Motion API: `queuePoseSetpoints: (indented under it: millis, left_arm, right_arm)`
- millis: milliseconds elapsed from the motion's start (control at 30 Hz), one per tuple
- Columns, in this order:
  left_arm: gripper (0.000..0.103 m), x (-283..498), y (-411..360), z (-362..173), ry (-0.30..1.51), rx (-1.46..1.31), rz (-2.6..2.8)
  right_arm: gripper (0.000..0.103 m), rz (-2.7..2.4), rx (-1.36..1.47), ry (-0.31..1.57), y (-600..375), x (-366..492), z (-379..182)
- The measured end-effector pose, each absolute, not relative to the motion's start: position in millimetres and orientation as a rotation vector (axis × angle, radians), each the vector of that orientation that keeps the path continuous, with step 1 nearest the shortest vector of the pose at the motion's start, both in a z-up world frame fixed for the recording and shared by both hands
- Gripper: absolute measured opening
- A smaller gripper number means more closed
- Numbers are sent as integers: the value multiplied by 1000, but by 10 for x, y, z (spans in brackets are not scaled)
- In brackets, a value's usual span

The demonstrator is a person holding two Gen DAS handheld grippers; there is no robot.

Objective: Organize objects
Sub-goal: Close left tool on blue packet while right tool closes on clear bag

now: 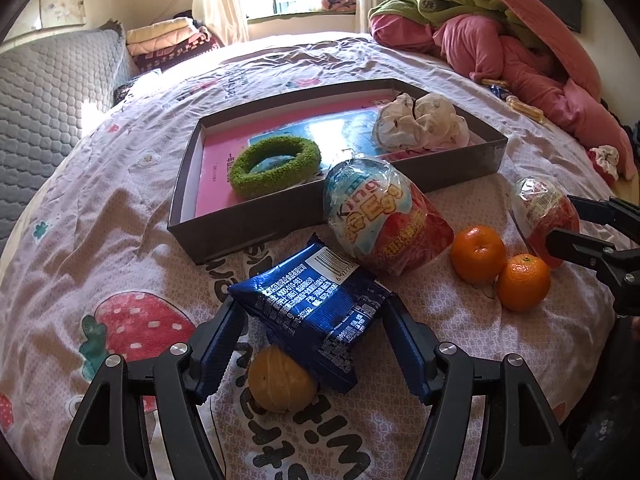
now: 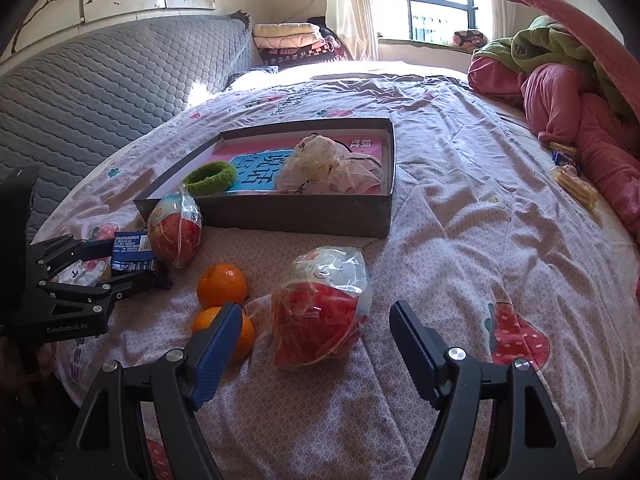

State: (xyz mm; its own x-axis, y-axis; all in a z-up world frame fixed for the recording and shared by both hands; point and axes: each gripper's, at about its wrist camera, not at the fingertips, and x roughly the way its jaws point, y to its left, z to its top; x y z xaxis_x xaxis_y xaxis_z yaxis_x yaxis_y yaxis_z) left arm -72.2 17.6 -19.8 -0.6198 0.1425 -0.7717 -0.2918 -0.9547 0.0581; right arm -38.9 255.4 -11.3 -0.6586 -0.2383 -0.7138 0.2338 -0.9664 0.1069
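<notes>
Left wrist view: blue packet lies on the bed between the wide-open left fingers, untouched, long axis slanting toward the box. Right fingers gape, empty, behind an upright wrapped egg.

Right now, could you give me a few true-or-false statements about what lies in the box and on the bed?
1. The green ring lies inside the grey box. True.
2. Both oranges are in the box. False: the two oranges lie on the bedsheet, touching each other.
3. The blue snack packet sits between the left gripper fingers. True.
4. The right gripper is clamped shut. False: its jaws stand open around a wrapped egg toy.
</notes>
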Motion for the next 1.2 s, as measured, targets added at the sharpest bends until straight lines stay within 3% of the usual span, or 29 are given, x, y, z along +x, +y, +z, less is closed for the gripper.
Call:
queuePoseSetpoints:
  millis: [333,700,867,1000,1200]
  left_arm:
    - [73,-839,230,-242,226,-1222,2577]
    - [72,-915,242,-288,171,-1235,2550]
    - [67,-909,252,-302,168,-1238,2542]
    - [58,-886,279,-302,173,-1233,2550]
    - [57,-848,282,-287,162,-1229,2560]
  right_arm:
    - [76,-2660,1151,-26,2528,-470,-168]
    - [56,-2650,1172,28,2461,-516,-226]
    - [55,-2649,1175,43,2440,-535,-248]
    - [55,-2654,1164,35,2450,-534,-242]
    - [55,-2667,1144,31,2468,-519,-216]
